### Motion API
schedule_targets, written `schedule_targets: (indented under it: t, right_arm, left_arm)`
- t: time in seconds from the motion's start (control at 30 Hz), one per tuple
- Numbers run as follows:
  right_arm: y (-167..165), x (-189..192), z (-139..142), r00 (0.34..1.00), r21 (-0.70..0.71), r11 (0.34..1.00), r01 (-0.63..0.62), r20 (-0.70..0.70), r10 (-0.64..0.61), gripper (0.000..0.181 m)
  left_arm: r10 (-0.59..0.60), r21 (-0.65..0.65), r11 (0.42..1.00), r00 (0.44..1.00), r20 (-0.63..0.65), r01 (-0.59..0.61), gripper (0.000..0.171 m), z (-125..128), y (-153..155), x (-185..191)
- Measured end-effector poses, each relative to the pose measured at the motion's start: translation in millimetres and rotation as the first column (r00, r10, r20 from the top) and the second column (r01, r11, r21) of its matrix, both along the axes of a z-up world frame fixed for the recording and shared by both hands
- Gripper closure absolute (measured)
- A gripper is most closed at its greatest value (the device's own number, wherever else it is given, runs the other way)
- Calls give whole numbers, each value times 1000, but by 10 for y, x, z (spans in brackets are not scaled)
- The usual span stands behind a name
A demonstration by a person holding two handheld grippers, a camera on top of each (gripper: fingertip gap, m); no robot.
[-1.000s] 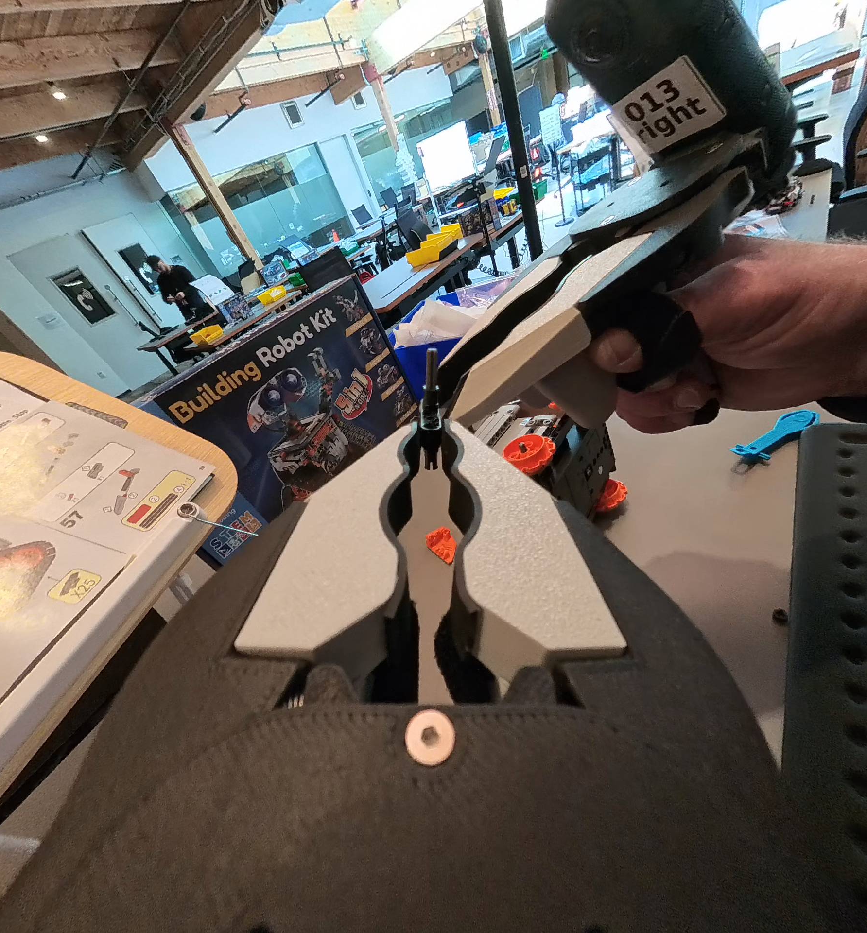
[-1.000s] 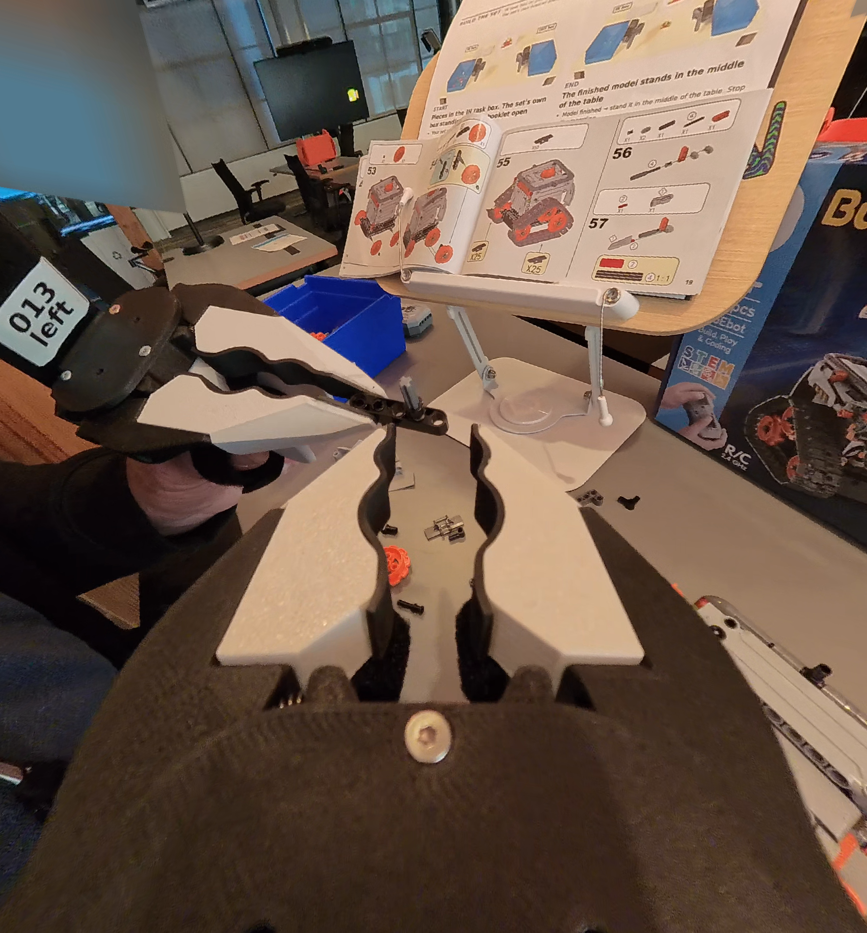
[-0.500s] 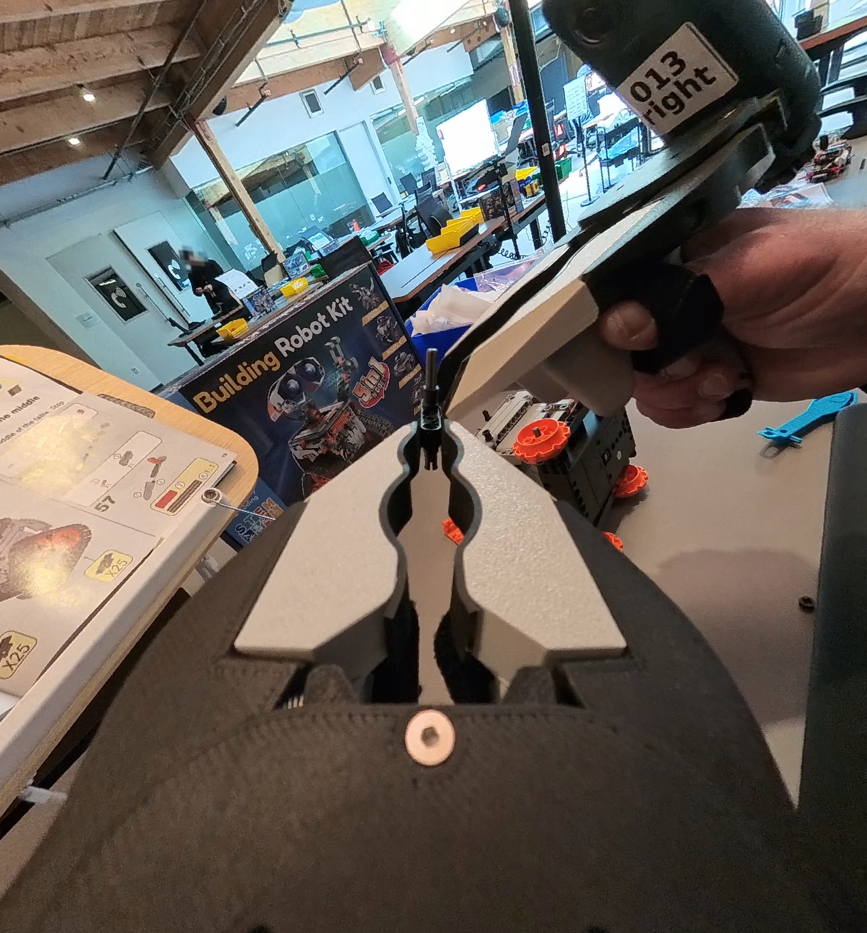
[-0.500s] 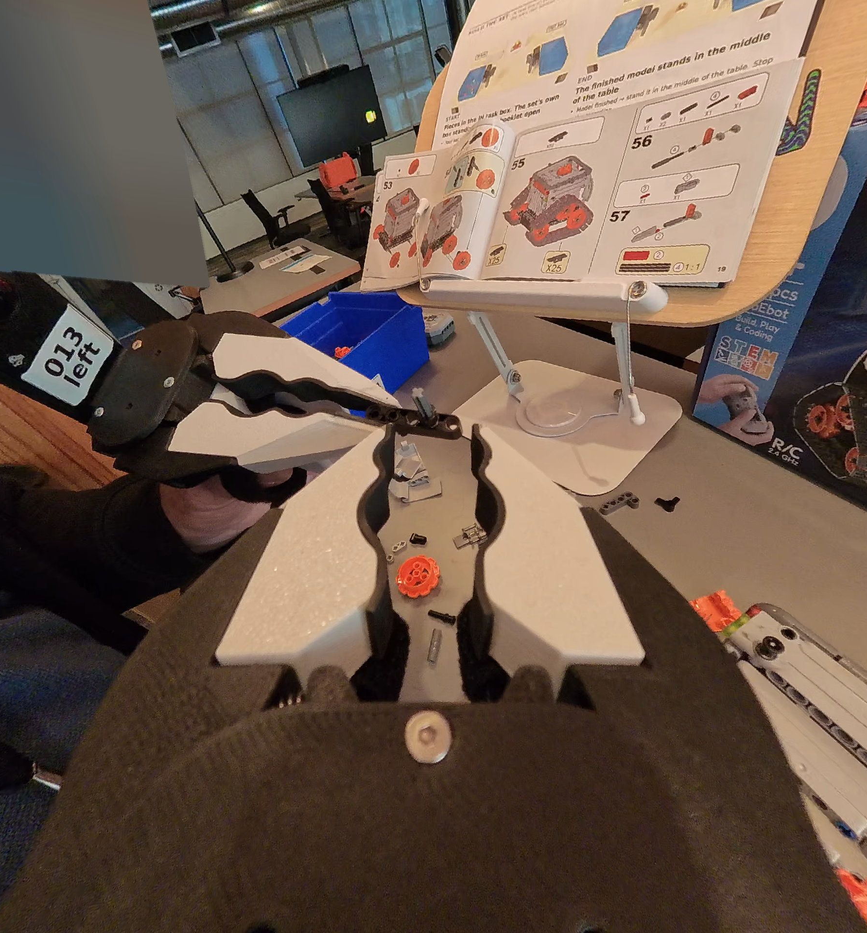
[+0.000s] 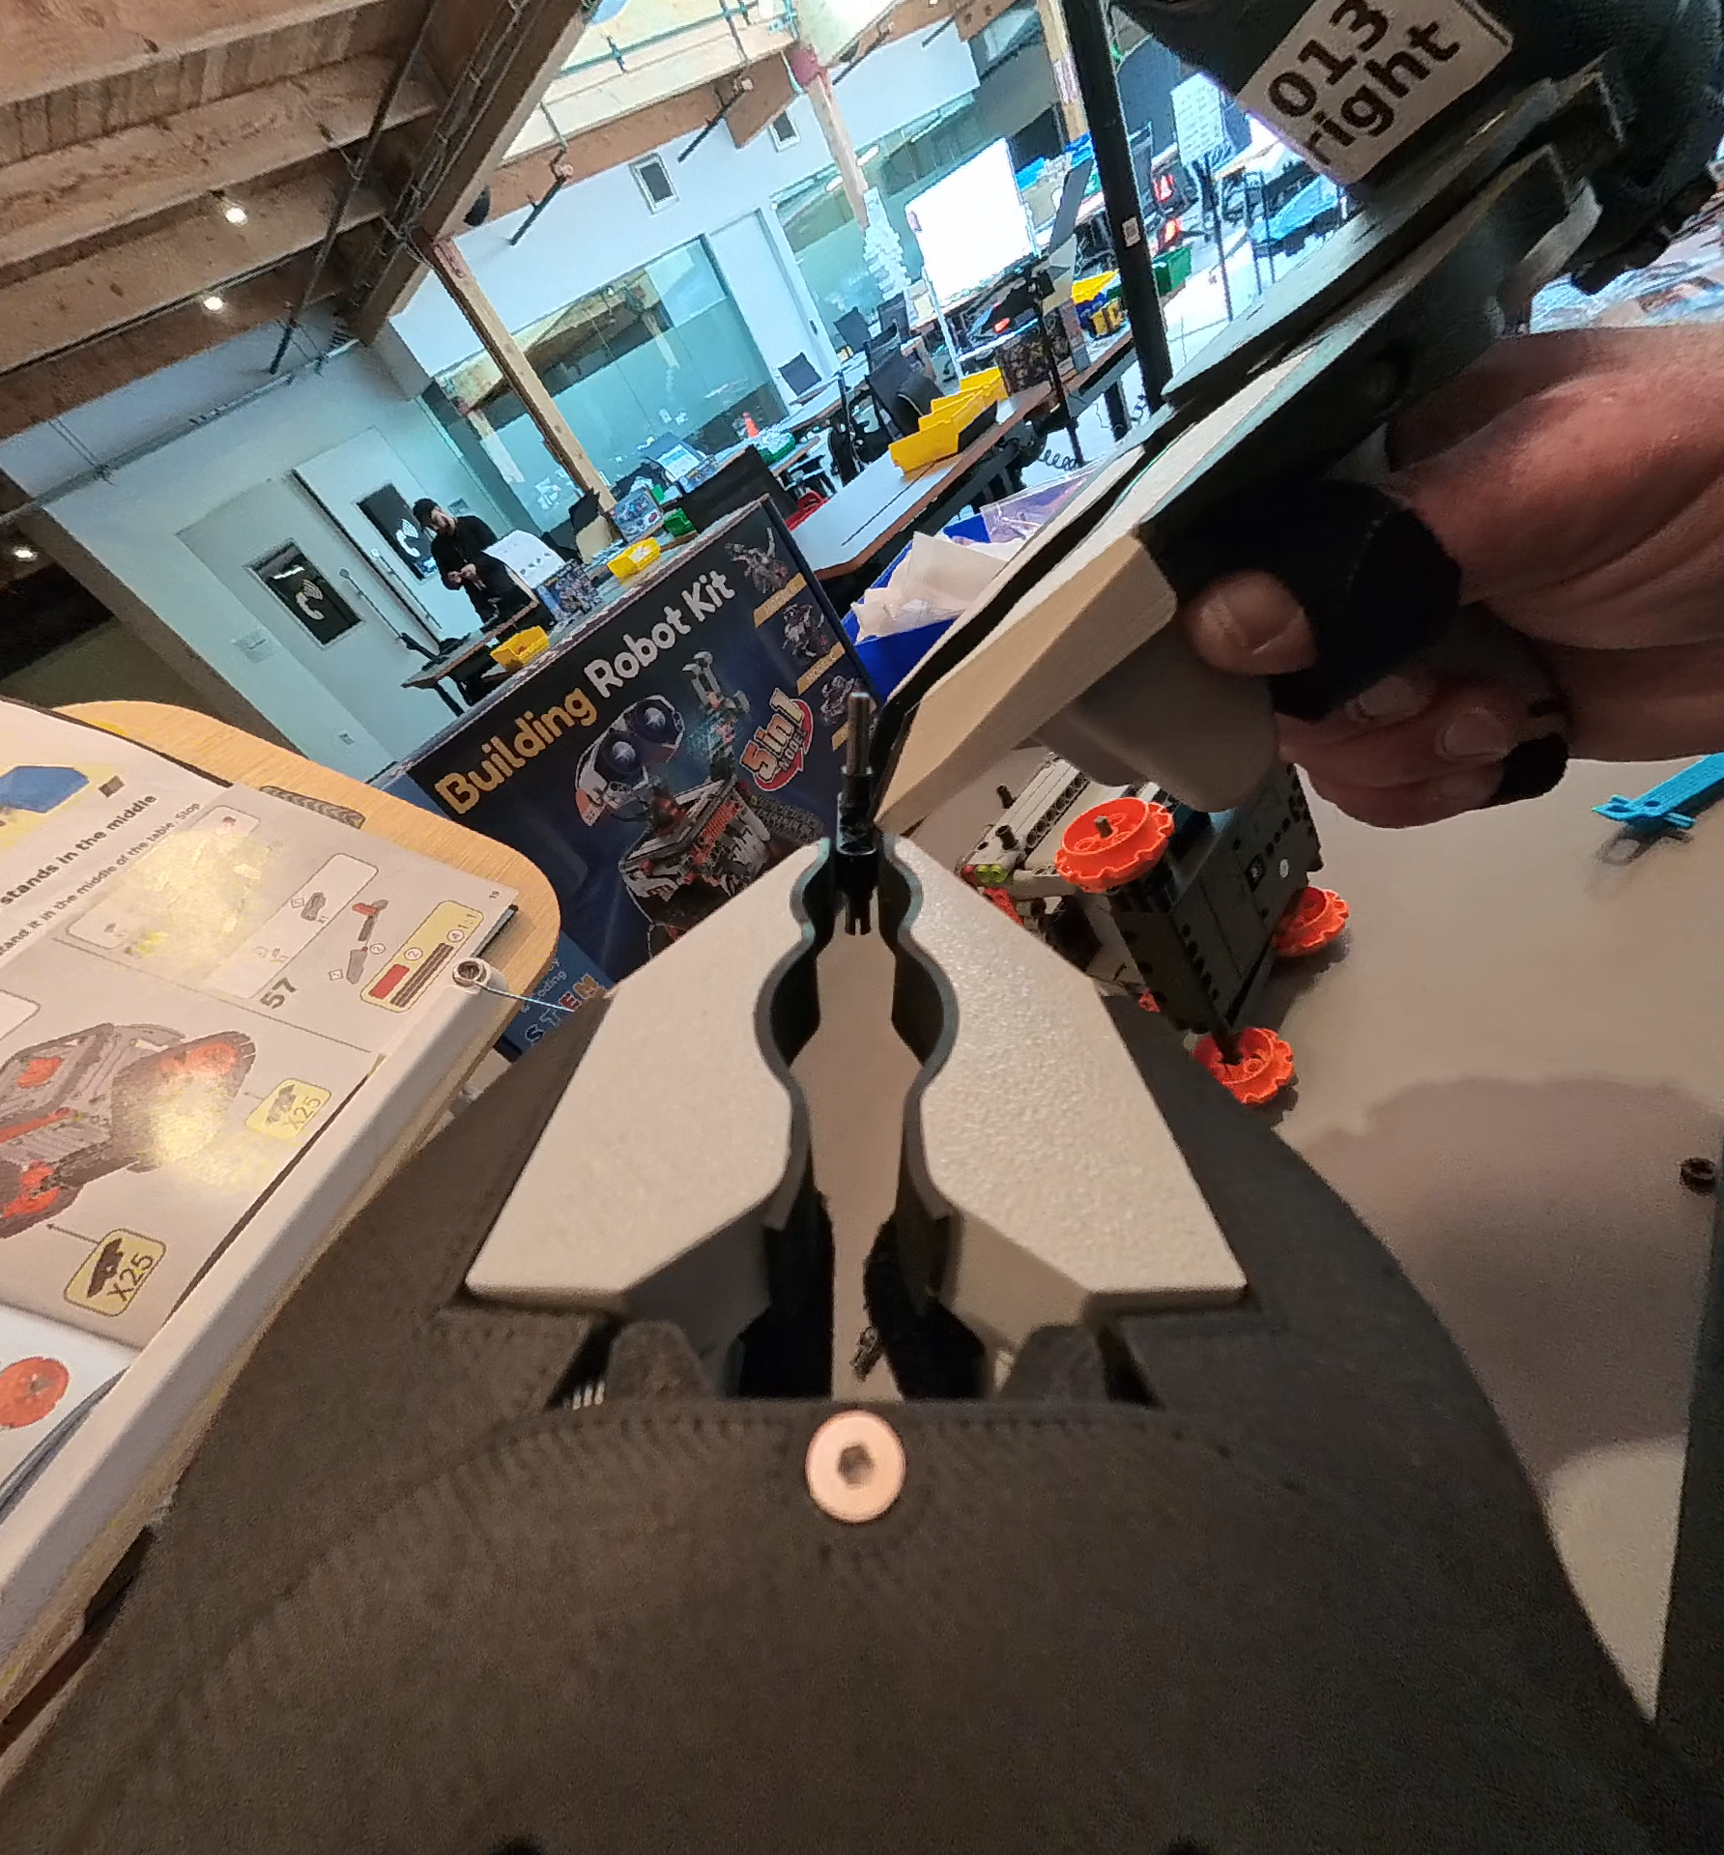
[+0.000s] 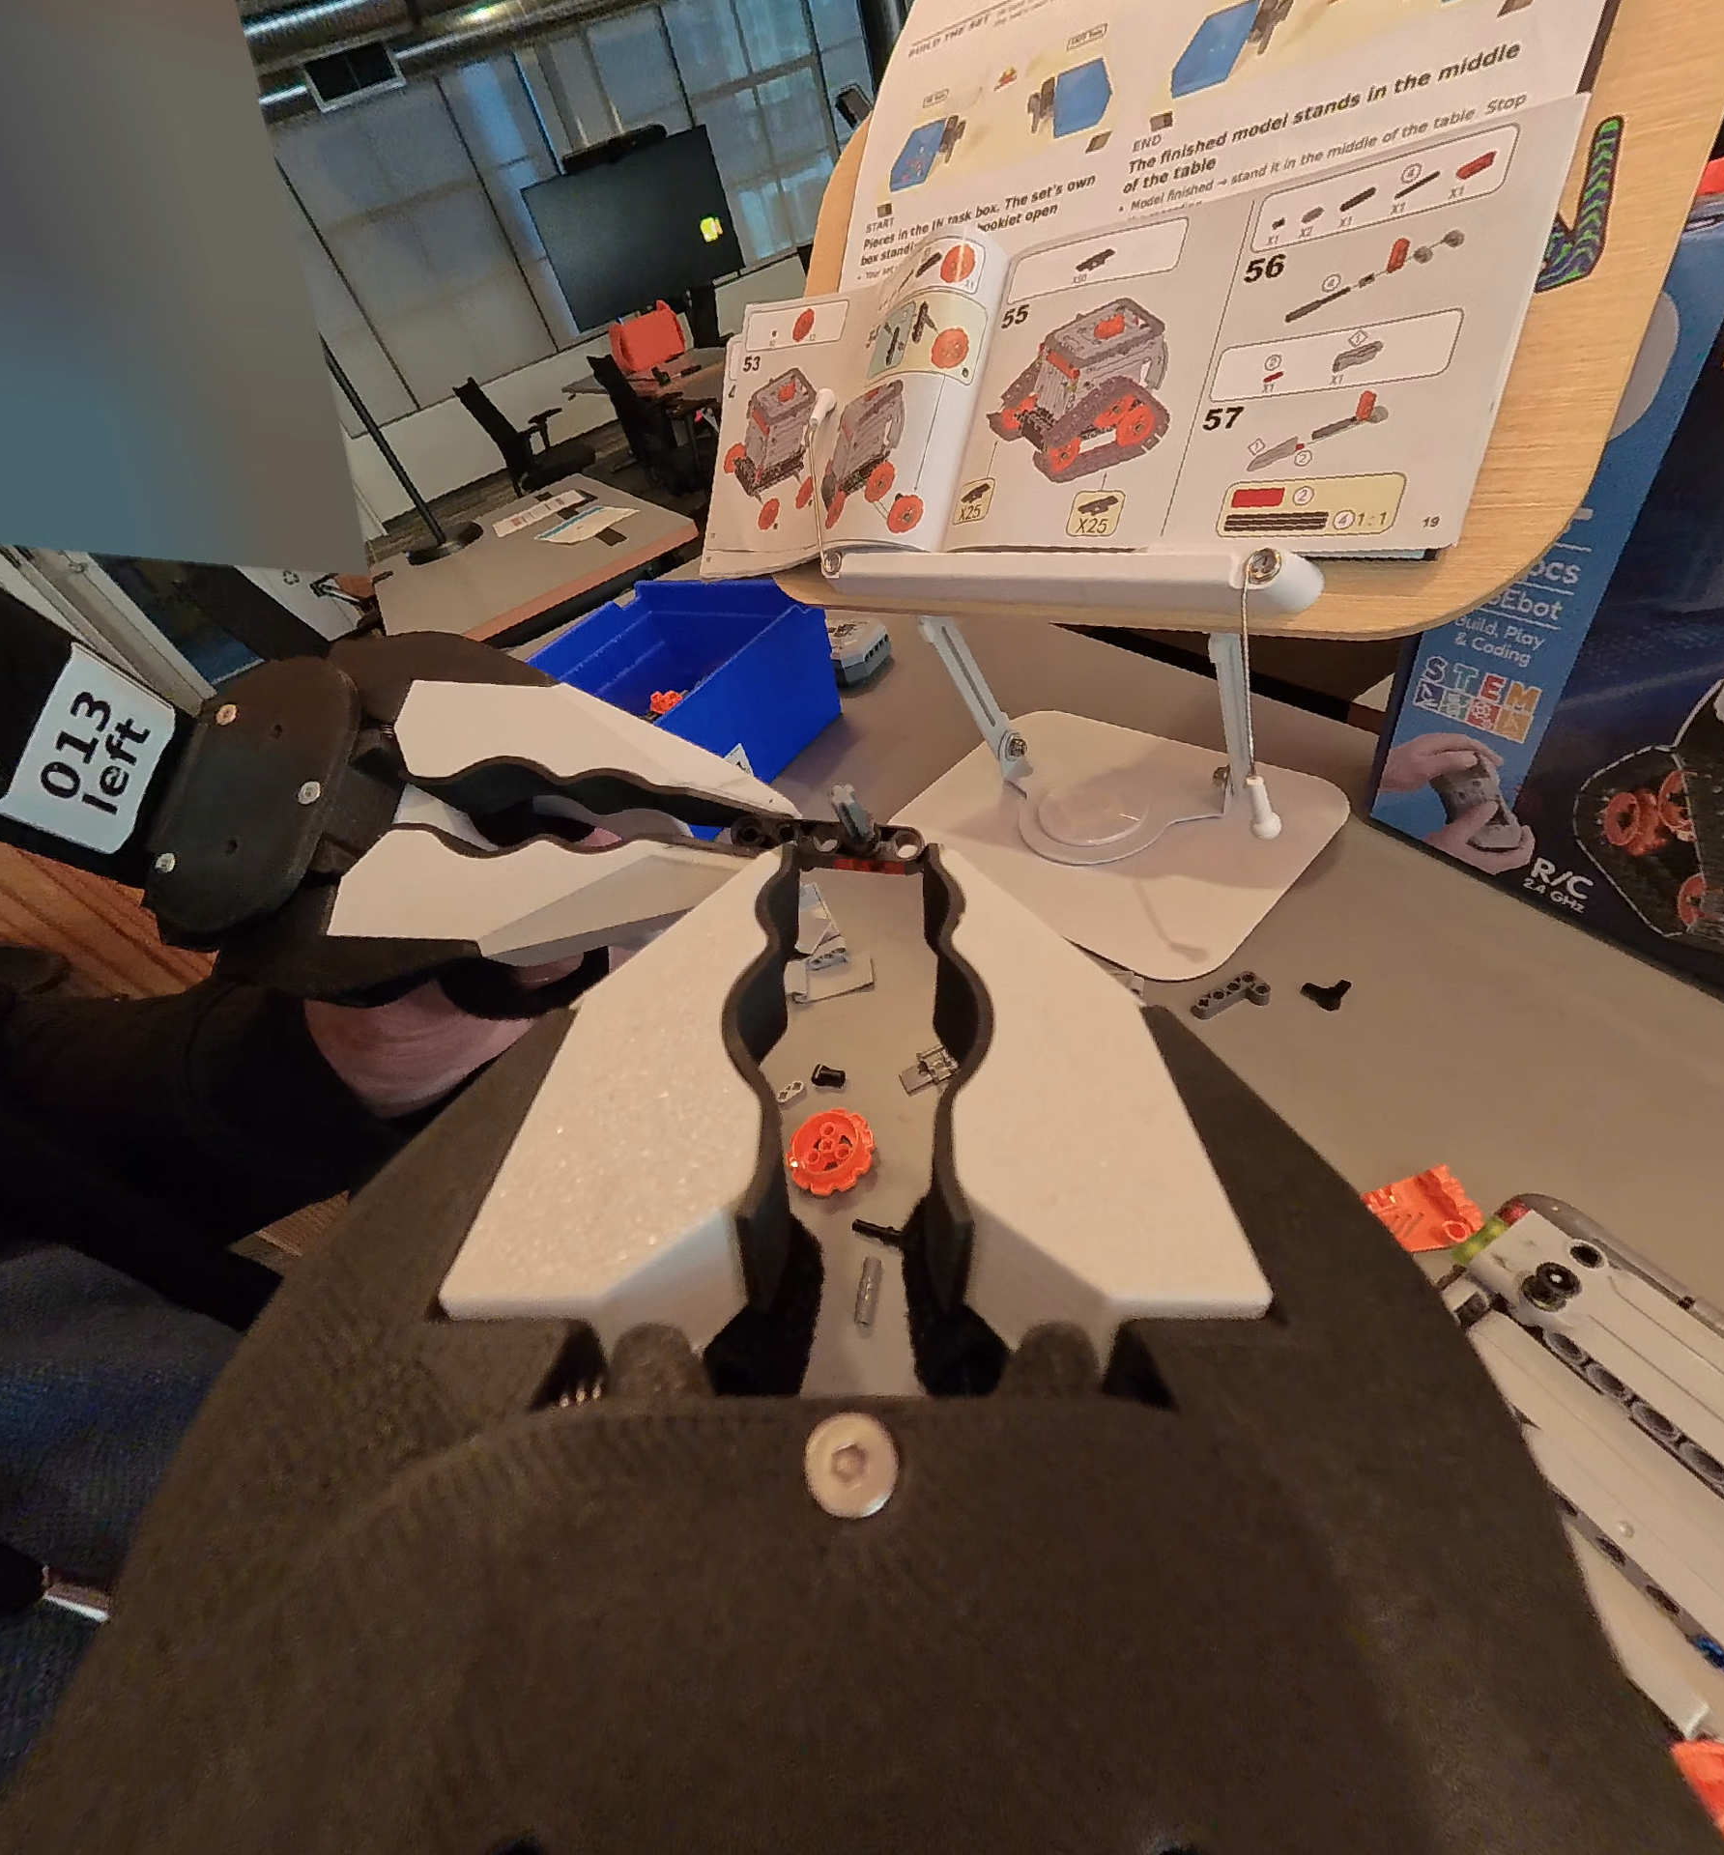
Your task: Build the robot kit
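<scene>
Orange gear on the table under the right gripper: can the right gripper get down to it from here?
Probably yes. The right gripper is open and the orange gear lies on bare table between its fingers, with only small loose pins nearby. But its tips sit at the black beam that the left gripper holds, so back off first.

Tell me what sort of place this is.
Probably an open workshop or maker-style lab. Rows of work tables with yellow parts bins stand behind, a robot kit box and an instruction booklet on a stand sit on the grey table, with loose building pieces.
</scene>
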State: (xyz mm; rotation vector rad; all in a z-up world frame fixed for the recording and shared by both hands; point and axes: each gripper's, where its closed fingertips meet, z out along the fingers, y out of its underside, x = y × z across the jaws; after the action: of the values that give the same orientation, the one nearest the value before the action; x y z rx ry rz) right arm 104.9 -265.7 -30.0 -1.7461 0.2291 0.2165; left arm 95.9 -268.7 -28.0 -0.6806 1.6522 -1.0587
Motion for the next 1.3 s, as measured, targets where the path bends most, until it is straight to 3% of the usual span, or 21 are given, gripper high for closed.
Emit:
schedule_targets:
  t: [0.7,0.83,1.13,1.3]
  right_arm:
    - [45,8,-34,1000,-12,1000,-4,1,4,160]
    - [48,-3,-57,1000,-17,1000,-17,18,17,160]
    - [54,5,-123,1000,-40,999,-23,19,23,160]
    - [56,6,-156,999,-46,998,-31,19,32,161]
  left_arm:
    - [20,18,1000,1000,5,-20,165,-34,42,8]
    - [-32,-116,993,999,-30,28,164,-58,35,-2]
    - [-34,-126,992,998,-47,28,164,-134,38,5]
    - [-87,-257,964,994,-68,67,163,-169,29,3]
